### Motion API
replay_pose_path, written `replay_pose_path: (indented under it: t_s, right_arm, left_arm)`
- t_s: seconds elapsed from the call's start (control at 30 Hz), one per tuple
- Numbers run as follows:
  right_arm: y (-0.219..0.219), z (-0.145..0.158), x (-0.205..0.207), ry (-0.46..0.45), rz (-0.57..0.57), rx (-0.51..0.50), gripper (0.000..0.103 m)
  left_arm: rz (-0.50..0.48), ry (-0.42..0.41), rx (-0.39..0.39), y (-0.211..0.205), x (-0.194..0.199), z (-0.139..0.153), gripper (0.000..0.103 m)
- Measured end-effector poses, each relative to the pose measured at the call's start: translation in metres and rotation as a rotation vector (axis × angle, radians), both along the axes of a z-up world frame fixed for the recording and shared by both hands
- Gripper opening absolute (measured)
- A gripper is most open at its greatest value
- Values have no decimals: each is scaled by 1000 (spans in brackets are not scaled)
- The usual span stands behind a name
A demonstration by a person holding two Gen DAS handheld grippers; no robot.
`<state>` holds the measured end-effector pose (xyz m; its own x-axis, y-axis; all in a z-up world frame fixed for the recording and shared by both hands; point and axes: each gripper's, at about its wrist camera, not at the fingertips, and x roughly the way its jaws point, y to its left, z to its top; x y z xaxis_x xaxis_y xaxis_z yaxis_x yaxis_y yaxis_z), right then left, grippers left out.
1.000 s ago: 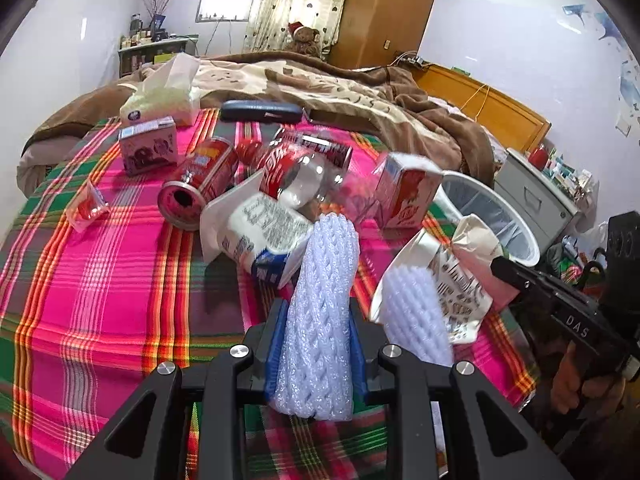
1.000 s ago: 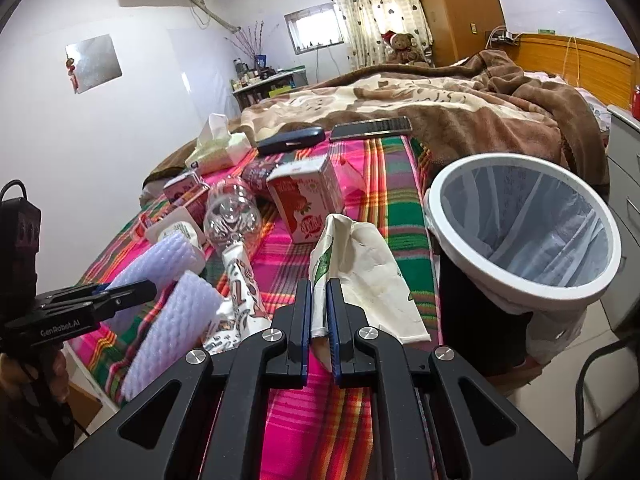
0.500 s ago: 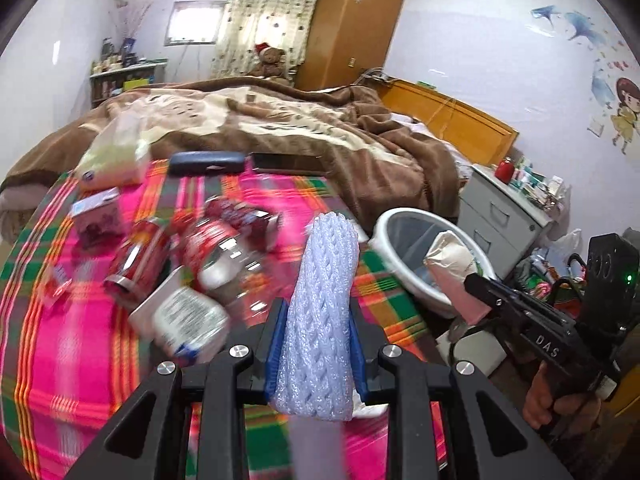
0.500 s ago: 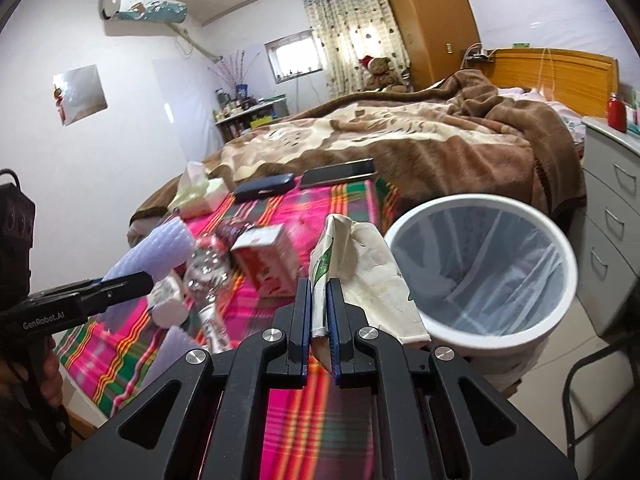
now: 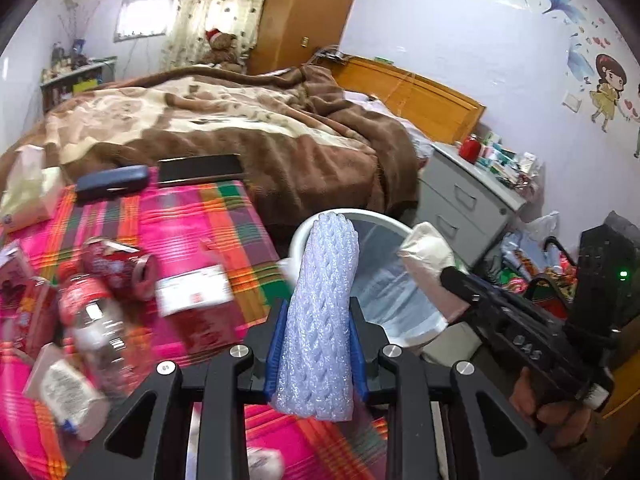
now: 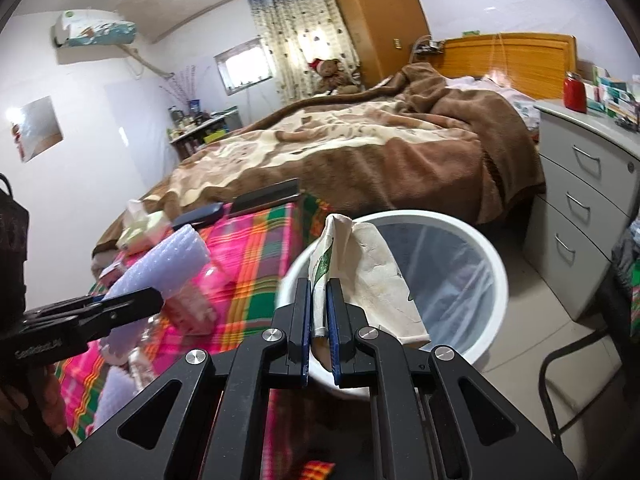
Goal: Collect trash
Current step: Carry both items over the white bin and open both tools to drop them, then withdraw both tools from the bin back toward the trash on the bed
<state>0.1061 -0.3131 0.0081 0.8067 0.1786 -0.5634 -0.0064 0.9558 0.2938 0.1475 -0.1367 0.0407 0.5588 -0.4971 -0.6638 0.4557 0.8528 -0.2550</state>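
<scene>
My left gripper (image 5: 316, 344) is shut on a white foam net sleeve (image 5: 324, 304), which stands upright in front of the near rim of the white bin (image 5: 416, 332). My right gripper (image 6: 319, 312) is shut on a crumpled paper bag (image 6: 372, 272) that hangs over the left rim of the bin (image 6: 494, 256). In the left wrist view that paper bag (image 5: 428, 248) sits above the bin's opening. The right wrist view shows the foam sleeve (image 6: 172, 256) to the left, over the plaid bedspread (image 6: 256, 256). A plastic bottle (image 5: 92, 320), a red can (image 5: 116, 264) and a carton (image 5: 192, 292) lie on the bedspread.
A phone (image 5: 200, 168), a dark case (image 5: 112, 182) and a tissue pack (image 5: 28, 196) lie near the brown blanket (image 5: 240, 120). A grey drawer cabinet (image 6: 580, 208) stands right of the bin, with a chair frame (image 6: 560, 364) in front of it.
Both grippers have swung right, away from the bedspread and toward the bin. The paper bag now hangs over the bin's rim, and the foam sleeve has come up to its near edge.
</scene>
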Motion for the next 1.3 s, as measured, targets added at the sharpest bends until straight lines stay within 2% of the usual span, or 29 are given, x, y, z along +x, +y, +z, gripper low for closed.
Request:
replay_pose_path:
  t_s: [0.1, 0.37, 0.63, 0.67, 0.7, 0.73, 0.77, 0.8, 0.9, 0.93, 0.97, 1.03, 1.13, 1.3]
  right_arm:
    - [-11, -5, 5, 14, -12, 3, 8]
    - [-30, -21, 20, 78, -30, -21, 8]
    - [-40, -33, 34, 138, -43, -41, 8]
    - [-40, -34, 35, 142, -49, -52, 9]
    - [-43, -34, 36, 148, -47, -53, 9]
    - [-43, -35, 36, 158, -43, -48, 10]
    - [-44, -36, 37, 162, -41, -43, 11]
    - [-45, -37, 37, 166, -44, -40, 12]
    - [-47, -37, 36, 166, -57, -42, 31]
    - [-47, -37, 35, 167, -55, -33, 41]
    - [-47, -36, 34, 163, -51, -27, 44]
    - [-44, -34, 33, 155, -50, -31, 44]
    - [-40, -30, 31, 148, -50, -42, 44]
    - [-36, -23, 23, 124, -61, -21, 44]
  left_arm:
    - [-25, 1, 22, -23, 7, -2, 29]
    - [-45, 76, 44, -65, 33, -27, 29]
    - [-48, 132, 58, -90, 58, -49, 29]
    - [-41, 137, 60, -91, 60, -51, 32]
    - [-41, 134, 63, -89, 61, -52, 40]
    - [-39, 129, 63, -90, 61, -53, 45]
    - [-34, 133, 58, -89, 62, -54, 56]
    - [-32, 140, 47, -87, 63, -55, 60]
    - [-22, 136, 49, -84, 66, -54, 60]
    - [-21, 135, 49, -82, 65, -54, 60]
    - [-24, 137, 43, -81, 65, -54, 61]
    - [-18, 140, 36, -76, 64, -52, 61]
    - [-19, 97, 41, -69, 54, -43, 61]
    - [2, 100, 27, -54, 50, -37, 61]
